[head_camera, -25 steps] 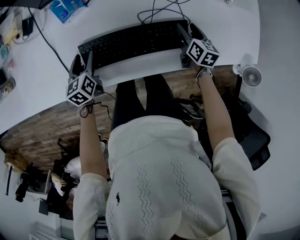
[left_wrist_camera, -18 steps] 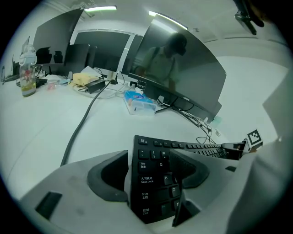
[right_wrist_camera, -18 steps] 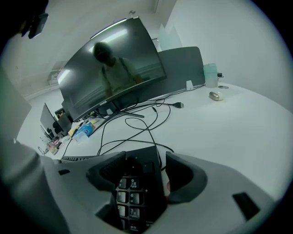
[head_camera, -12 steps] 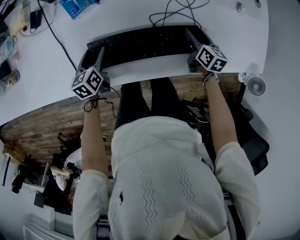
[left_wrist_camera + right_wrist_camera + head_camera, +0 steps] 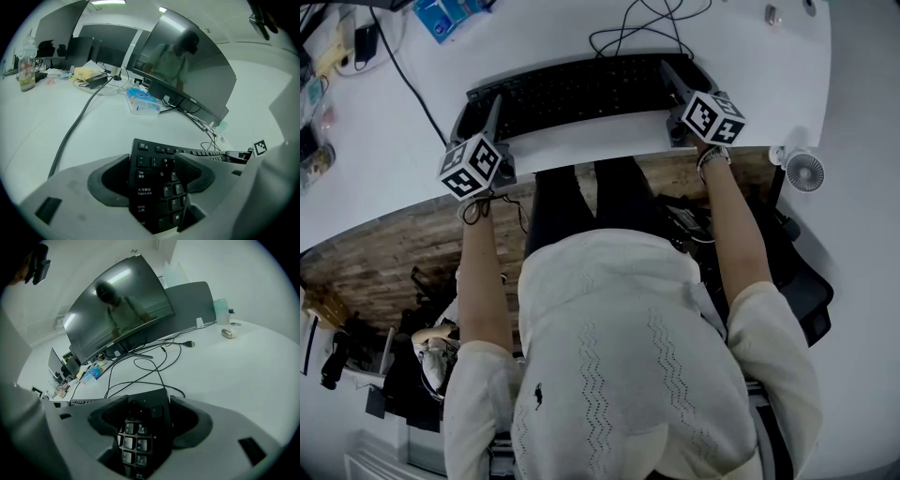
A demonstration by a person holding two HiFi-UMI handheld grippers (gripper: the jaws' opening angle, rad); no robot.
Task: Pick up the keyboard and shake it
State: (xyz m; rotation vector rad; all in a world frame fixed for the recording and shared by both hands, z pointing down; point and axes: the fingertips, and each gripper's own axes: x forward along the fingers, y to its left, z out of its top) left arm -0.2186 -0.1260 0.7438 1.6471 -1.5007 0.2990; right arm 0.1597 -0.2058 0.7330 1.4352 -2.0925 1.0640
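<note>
Right now I am clamping both ends of the keyboard [image 5: 581,89] above the white worktop [image 5: 750,56]. My left gripper [image 5: 152,182] is pinching the Tab-and-Shift end and my right gripper [image 5: 147,423] the number-pad end. I am judging that an equal squeeze and short, level shakes should stop it twisting loose. I cannot tell whether its underside is clearing the worktop, or which cable is its own.

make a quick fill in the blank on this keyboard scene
The left gripper is shut on the keyboard end with the ____ Lock key.
The right gripper is shut on its ____ pad end.
A small white ____ sits by the desk's near right corner.
Missing words: Caps; number; fan.
</note>
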